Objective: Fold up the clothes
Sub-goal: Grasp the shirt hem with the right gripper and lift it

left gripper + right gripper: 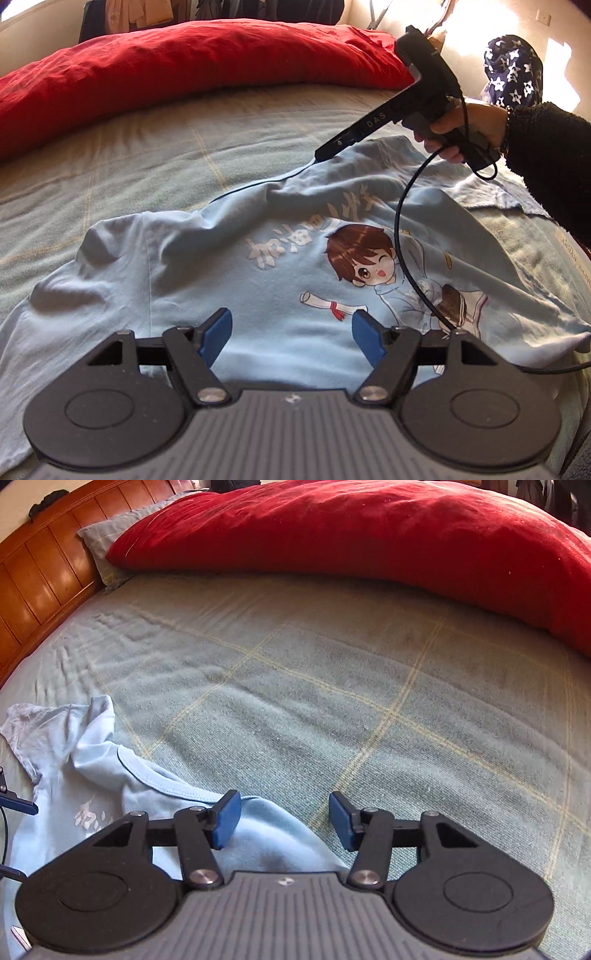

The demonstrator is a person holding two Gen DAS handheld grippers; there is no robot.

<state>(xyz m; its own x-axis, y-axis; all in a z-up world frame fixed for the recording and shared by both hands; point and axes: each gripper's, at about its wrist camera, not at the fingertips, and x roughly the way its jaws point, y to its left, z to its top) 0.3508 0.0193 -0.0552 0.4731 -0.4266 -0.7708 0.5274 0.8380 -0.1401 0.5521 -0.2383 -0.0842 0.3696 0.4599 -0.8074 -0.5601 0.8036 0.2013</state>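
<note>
A light blue T-shirt [229, 280] with a cartoon boy print lies spread, somewhat rumpled, on the bed. My left gripper [291, 334] is open and empty just above the shirt's lower part. My right gripper [284, 818] is open and empty over the shirt's collar edge [155, 775]; in the left wrist view it [321, 155] points down at the collar, held by a hand in a black sleeve. The shirt [88, 768] fills the lower left of the right wrist view.
A grey-green checked bedspread [332, 686] covers the bed. A red duvet [369, 528] lies along the far side. A wooden headboard [40, 576] stands at the left. A star-patterned navy cloth [513, 74] sits beyond the bed. A black cable [402, 229] hangs over the shirt.
</note>
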